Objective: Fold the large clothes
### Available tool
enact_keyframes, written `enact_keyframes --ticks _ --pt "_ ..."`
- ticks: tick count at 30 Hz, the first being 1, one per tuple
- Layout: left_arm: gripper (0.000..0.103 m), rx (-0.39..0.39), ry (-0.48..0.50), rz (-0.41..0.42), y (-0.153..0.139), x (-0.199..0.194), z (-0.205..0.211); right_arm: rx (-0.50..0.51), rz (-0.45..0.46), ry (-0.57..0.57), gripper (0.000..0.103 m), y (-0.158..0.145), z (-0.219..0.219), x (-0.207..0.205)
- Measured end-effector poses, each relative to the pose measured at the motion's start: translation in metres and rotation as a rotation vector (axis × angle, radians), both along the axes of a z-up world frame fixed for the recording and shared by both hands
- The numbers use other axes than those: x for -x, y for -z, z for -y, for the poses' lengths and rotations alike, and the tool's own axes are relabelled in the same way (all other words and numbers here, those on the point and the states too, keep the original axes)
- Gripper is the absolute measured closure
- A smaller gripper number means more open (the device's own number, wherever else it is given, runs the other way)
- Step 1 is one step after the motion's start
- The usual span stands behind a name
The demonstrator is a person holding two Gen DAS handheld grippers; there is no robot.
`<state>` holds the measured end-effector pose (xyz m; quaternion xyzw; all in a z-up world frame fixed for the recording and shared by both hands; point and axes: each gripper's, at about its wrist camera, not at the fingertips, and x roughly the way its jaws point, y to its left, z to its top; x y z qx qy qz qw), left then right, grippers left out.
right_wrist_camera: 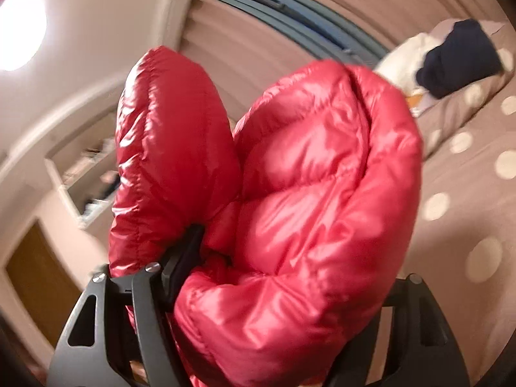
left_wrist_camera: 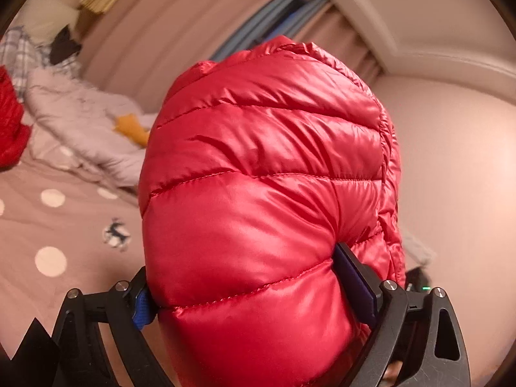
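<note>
A shiny red quilted down jacket (left_wrist_camera: 267, 174) fills the middle of the left wrist view. My left gripper (left_wrist_camera: 248, 293) is shut on a thick bunch of it, the blue-padded fingers (left_wrist_camera: 354, 280) pressed into the fabric on both sides, and holds it up above the bed. In the right wrist view the same red jacket (right_wrist_camera: 309, 193) bulges in two puffy lobes. My right gripper (right_wrist_camera: 277, 277) is shut on it, with the left finger (right_wrist_camera: 180, 258) sunk between the lobes and the right finger hidden behind fabric.
A brown bedspread with pale dots (left_wrist_camera: 48, 225) lies below at the left. A crumpled white duvet (left_wrist_camera: 80, 119), an orange item (left_wrist_camera: 132, 129) and another red garment (left_wrist_camera: 9, 129) lie on it. A dark navy garment (right_wrist_camera: 461, 58) sits on a white pillow. Curtains and a window (right_wrist_camera: 290, 9) stand behind.
</note>
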<state>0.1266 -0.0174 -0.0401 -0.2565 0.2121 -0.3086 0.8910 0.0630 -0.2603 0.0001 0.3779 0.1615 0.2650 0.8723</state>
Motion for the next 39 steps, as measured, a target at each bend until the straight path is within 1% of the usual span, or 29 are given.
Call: enact_keyframes --ticks 1,3,4,6,7,8,9,10,11,12,13,14,15,17,19,20,21,22,24,25,26,29,30,31,32,33,36,37,39 --pt "0.01 -0.035 -0.03 -0.032 0.01 -0.011 -0.001 0.051 -0.022 0.054 0.036 0.008 0.002 -0.014" --pt "0.01 -0.154 -0.094 -0.112 0.049 -0.053 0.011 0.165 -0.086 0.156 0.038 0.029 0.003 -0.041" --pt "0.01 -0.213 -0.12 -0.149 0.069 -0.07 0.017 0.256 -0.142 0.229 0.038 0.042 0.001 -0.056" --pt "0.01 -0.327 -0.173 -0.253 0.123 -0.103 0.028 0.446 -0.261 0.353 0.038 0.069 -0.003 -0.085" --pt "0.01 -0.366 -0.191 -0.279 0.141 -0.112 0.031 0.537 -0.33 0.378 0.038 0.09 -0.006 -0.101" --pt "0.01 -0.407 -0.203 -0.285 0.154 -0.117 0.034 0.565 -0.403 0.364 0.038 0.111 -0.005 -0.114" --pt "0.01 -0.448 -0.213 -0.282 0.158 -0.117 0.035 0.566 -0.497 0.331 0.038 0.134 -0.002 -0.127" --pt "0.009 -0.472 -0.215 -0.269 0.154 -0.114 0.034 0.534 -0.597 0.289 0.037 0.163 0.002 -0.139" --pt "0.009 -0.476 -0.206 -0.258 0.151 -0.111 0.033 0.512 -0.616 0.279 0.031 0.172 0.004 -0.141" --pt "0.009 -0.472 -0.201 -0.257 0.151 -0.113 0.03 0.498 -0.615 0.281 0.025 0.178 0.006 -0.141" --pt "0.007 -0.46 -0.201 -0.264 0.153 -0.116 0.026 0.504 -0.611 0.301 0.013 0.178 0.007 -0.14" --pt "0.004 -0.437 -0.203 -0.279 0.156 -0.117 0.02 0.517 -0.609 0.32 0.007 0.175 0.007 -0.137" --pt "0.003 -0.4 -0.208 -0.305 0.163 -0.122 0.012 0.526 -0.592 0.327 0.007 0.168 0.009 -0.135" --pt "0.002 -0.328 -0.208 -0.363 0.171 -0.112 -0.004 0.526 -0.56 0.323 0.005 0.152 0.01 -0.133" --pt "0.002 -0.287 -0.212 -0.386 0.16 -0.102 -0.011 0.532 -0.545 0.36 0.004 0.137 0.011 -0.125" --pt "0.002 -0.269 -0.218 -0.4 0.159 -0.098 -0.017 0.537 -0.52 0.379 0.002 0.126 0.01 -0.114" --pt "0.002 -0.265 -0.22 -0.405 0.157 -0.095 -0.019 0.543 -0.502 0.387 0.002 0.12 0.01 -0.108" --pt "0.002 -0.263 -0.229 -0.405 0.157 -0.091 -0.024 0.553 -0.471 0.396 0.001 0.107 0.009 -0.098" --pt "0.0 -0.274 -0.262 -0.395 0.16 -0.088 -0.03 0.565 -0.419 0.402 0.0 0.089 0.01 -0.087" --pt "0.0 -0.28 -0.277 -0.399 0.162 -0.087 -0.032 0.571 -0.403 0.402 0.0 0.085 0.01 -0.076" --pt "0.0 -0.278 -0.29 -0.412 0.166 -0.087 -0.035 0.581 -0.387 0.403 0.0 0.078 0.008 -0.067" --pt "0.0 -0.224 -0.313 -0.476 0.171 -0.085 -0.045 0.594 -0.354 0.407 0.0 0.07 0.002 -0.048" --pt "0.0 -0.214 -0.325 -0.495 0.166 -0.082 -0.047 0.602 -0.352 0.4 0.0 0.066 -0.001 -0.044" --pt "0.0 -0.221 -0.341 -0.5 0.159 -0.076 -0.048 0.609 -0.358 0.399 0.0 0.064 -0.003 -0.043" --pt "0.0 -0.246 -0.367 -0.485 0.149 -0.068 -0.048 0.614 -0.362 0.396 0.0 0.062 -0.004 -0.042" --pt "0.0 -0.284 -0.401 -0.45 0.137 -0.059 -0.045 0.617 -0.362 0.39 0.0 0.061 -0.006 -0.038" --pt "0.0 -0.412 -0.488 -0.301 0.092 -0.027 -0.038 0.615 -0.34 0.359 0.0 0.048 -0.01 -0.026" --pt "0.0 -0.437 -0.502 -0.255 0.075 -0.014 -0.036 0.617 -0.334 0.359 0.0 0.044 -0.012 -0.022" --pt "0.0 -0.437 -0.528 -0.177 0.044 0.016 -0.037 0.631 -0.312 0.372 0.0 0.03 -0.016 -0.01"
